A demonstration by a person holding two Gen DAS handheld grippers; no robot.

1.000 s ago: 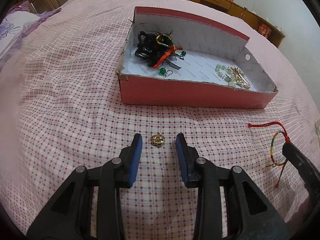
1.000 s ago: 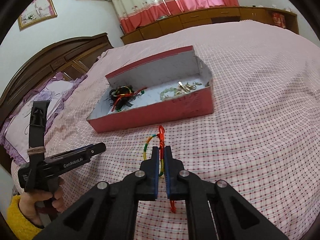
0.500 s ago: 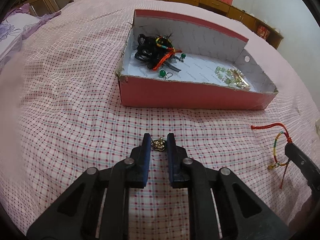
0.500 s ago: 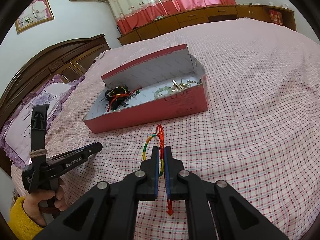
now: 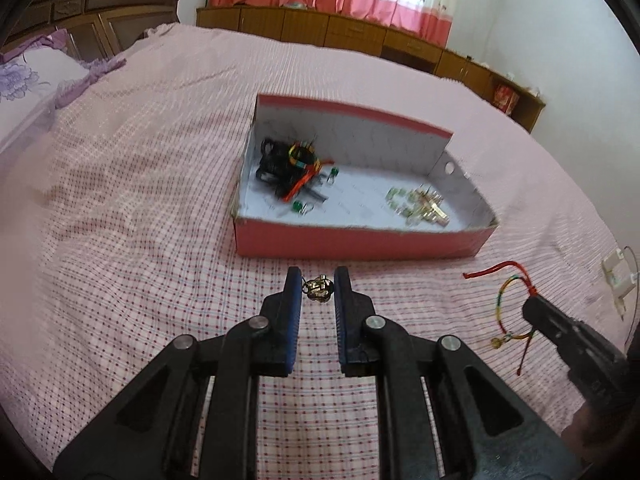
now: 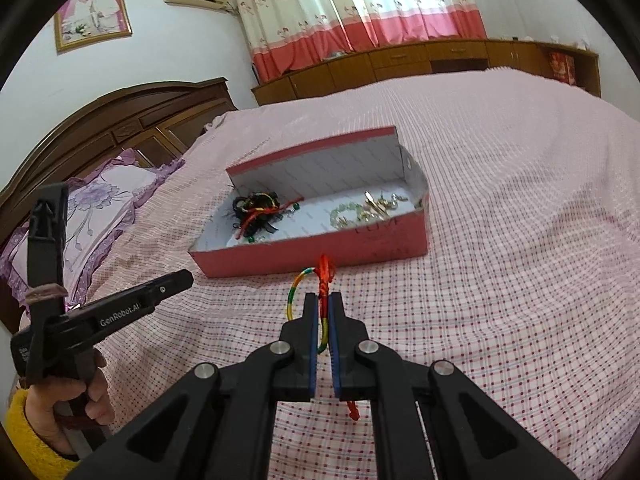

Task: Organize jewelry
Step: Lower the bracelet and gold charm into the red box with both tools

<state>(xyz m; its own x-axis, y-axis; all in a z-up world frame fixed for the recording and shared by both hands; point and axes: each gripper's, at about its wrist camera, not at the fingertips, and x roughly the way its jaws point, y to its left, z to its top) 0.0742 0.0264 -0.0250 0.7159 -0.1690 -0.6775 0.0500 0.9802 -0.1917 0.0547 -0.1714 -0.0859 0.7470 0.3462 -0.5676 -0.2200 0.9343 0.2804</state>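
Gold charm [image 5: 317,289]: small, hard, slippery, pinched at left claw [image 5: 316,286] tips, above bed [image 5: 120,240] before pink box [image 5: 360,240]. Soft cord bracelet [image 6: 320,300] clamped mid-loop in right claw [image 6: 323,320], light, dangling

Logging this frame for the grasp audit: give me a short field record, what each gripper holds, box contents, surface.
left gripper: shut on gold charm
right gripper: shut on braided cord bracelet
box: open, red outside, white inside, on the bed
box left end: dark tangle of cords and bands, green bead earrings
box right end: pale bead and gold pieces
surface: pink checked bedspread
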